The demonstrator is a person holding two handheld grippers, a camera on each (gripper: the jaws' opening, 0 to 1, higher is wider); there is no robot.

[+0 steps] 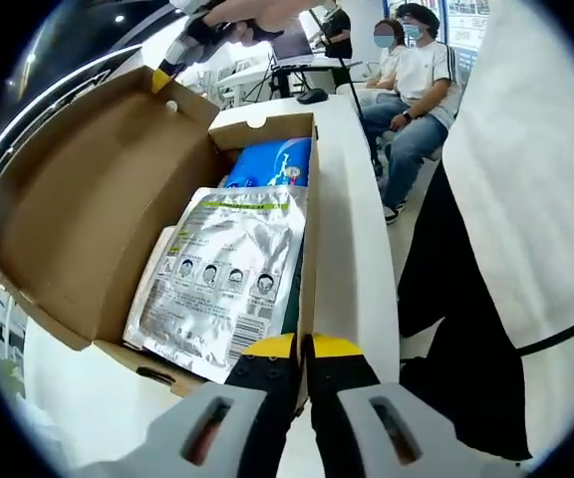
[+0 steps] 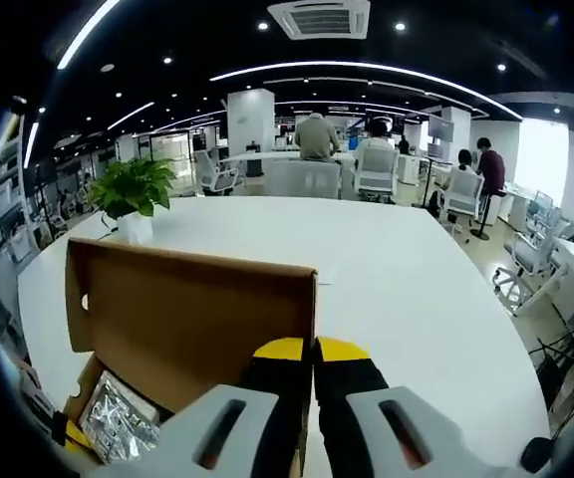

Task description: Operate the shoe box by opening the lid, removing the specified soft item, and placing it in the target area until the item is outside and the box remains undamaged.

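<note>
- Since the silver pouch [image 1: 225, 284] is a thin, crinkly foil pack, it should be light, limp and rather slippery; a pinch on its near bottom edge looks the safest hold.
- It lies flat in the open cardboard box [image 1: 78, 214], overlapping a blue packet [image 1: 272, 164], printed with a row of small faces and a green strip on top.
- Left gripper [image 1: 304, 349] has its fingers closed, pinching the box's near wall by the look of it.
- Right gripper [image 2: 314, 351] has its fingers closed at the raised lid [image 2: 192, 324] edge; whether they pinch it I cannot tell.
- Box sits on the white surface [image 2: 387, 269].
</note>
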